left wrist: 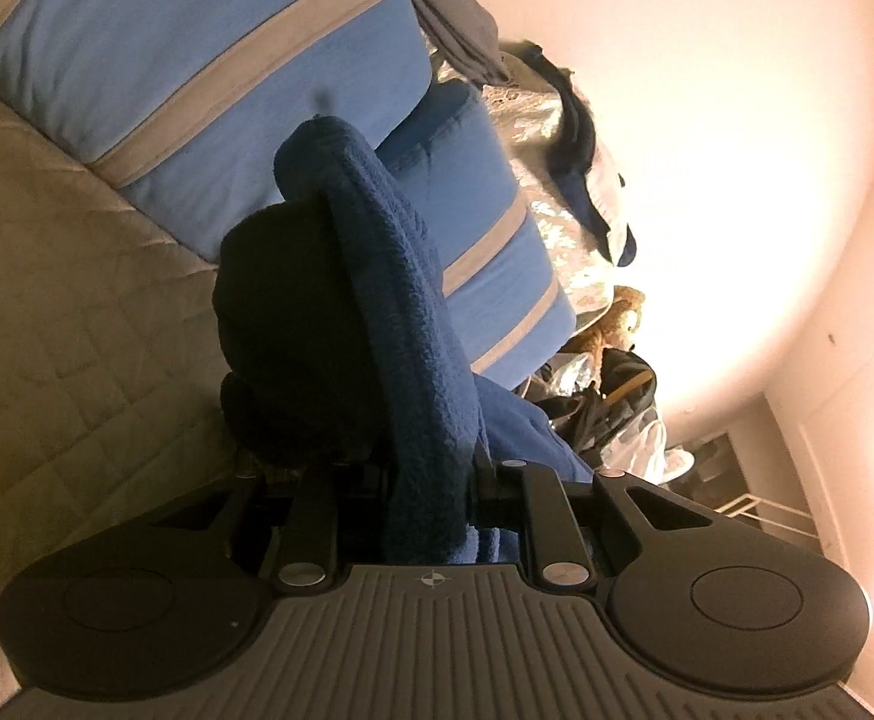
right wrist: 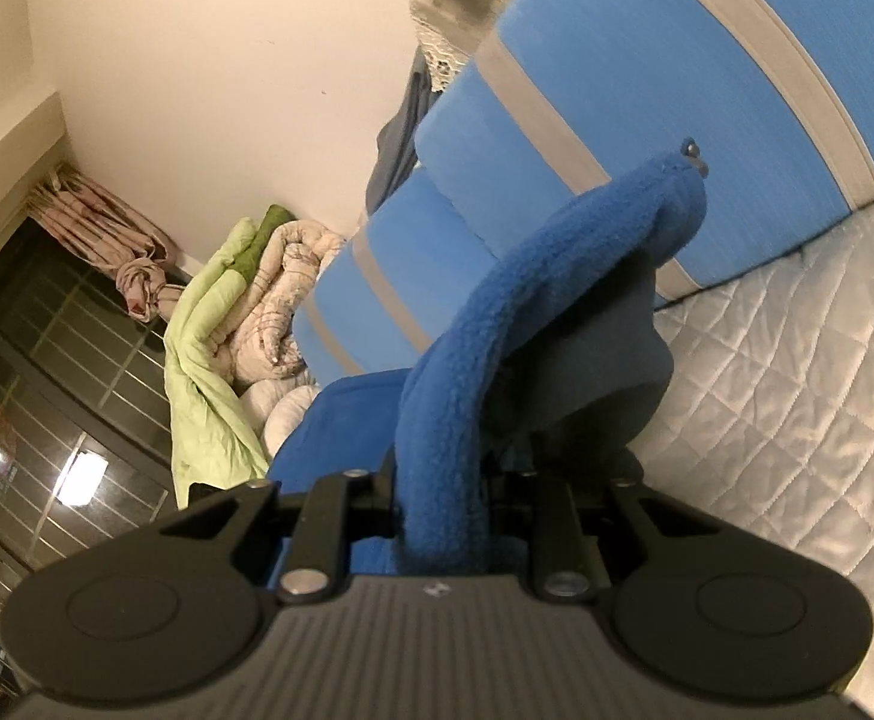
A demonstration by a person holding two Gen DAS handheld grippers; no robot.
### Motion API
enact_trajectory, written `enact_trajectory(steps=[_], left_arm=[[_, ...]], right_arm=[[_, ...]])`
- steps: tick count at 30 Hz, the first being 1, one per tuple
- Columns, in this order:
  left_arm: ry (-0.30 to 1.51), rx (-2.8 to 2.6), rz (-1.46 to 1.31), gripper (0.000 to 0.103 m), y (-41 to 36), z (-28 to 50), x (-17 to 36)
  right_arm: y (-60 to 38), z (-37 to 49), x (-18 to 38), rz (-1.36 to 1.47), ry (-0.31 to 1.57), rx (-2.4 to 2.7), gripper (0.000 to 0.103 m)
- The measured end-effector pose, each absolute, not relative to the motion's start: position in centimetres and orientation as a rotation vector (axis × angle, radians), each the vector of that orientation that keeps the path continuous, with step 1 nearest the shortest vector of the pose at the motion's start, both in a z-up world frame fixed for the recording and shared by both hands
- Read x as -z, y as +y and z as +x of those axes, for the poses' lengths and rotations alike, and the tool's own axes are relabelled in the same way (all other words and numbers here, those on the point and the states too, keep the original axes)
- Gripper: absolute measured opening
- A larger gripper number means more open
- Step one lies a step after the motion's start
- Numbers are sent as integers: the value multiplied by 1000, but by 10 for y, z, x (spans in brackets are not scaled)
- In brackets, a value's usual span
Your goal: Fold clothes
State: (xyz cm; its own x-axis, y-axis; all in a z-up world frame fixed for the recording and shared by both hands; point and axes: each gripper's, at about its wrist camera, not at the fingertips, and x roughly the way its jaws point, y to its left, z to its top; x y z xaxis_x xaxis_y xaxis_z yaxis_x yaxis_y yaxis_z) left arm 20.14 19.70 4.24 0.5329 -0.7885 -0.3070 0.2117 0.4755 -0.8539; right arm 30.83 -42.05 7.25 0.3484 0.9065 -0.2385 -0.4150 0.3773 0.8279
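Note:
A blue fleece garment [left wrist: 389,276] runs up between the jaws of my left gripper [left wrist: 365,324], which is shut on it; the cloth covers the fingers. In the right wrist view the same blue fleece garment [right wrist: 496,324] arches up from between the jaws of my right gripper [right wrist: 532,336], also shut on it. A small dark zip pull [right wrist: 693,151] shows at the garment's top end. Both grippers hold the fleece in the air, above a quilted seat cover [right wrist: 784,372] and in front of blue cushions with grey stripes [left wrist: 197,60].
The sofa's striped blue cushions [right wrist: 556,120] fill the back. A heap of clothes, a brown plush toy [left wrist: 616,318] and bags lie at one end. At the other end are a green quilt [right wrist: 209,348], a pale quilt [right wrist: 281,312] and a dark window [right wrist: 47,408].

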Motion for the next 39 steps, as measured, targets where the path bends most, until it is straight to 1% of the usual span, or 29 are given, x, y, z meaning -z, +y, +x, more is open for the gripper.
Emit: enact_trajectory(steps=[9,19,29,39], left_arm=[[759,640,-857,20,211,190,-45],[717,567,-851,20,249,176,-63],[653,442,-859,20,313,158,-87],[603,338,-815,20,364,150,-127]], right_arm=[[-410,303,-81,723,782,-970,23],[-369,306,-84,717,780,-1006,23],[-292,315,-93,702,796,-1086,23],[-209,318,-104,694,780,-1151,23]])
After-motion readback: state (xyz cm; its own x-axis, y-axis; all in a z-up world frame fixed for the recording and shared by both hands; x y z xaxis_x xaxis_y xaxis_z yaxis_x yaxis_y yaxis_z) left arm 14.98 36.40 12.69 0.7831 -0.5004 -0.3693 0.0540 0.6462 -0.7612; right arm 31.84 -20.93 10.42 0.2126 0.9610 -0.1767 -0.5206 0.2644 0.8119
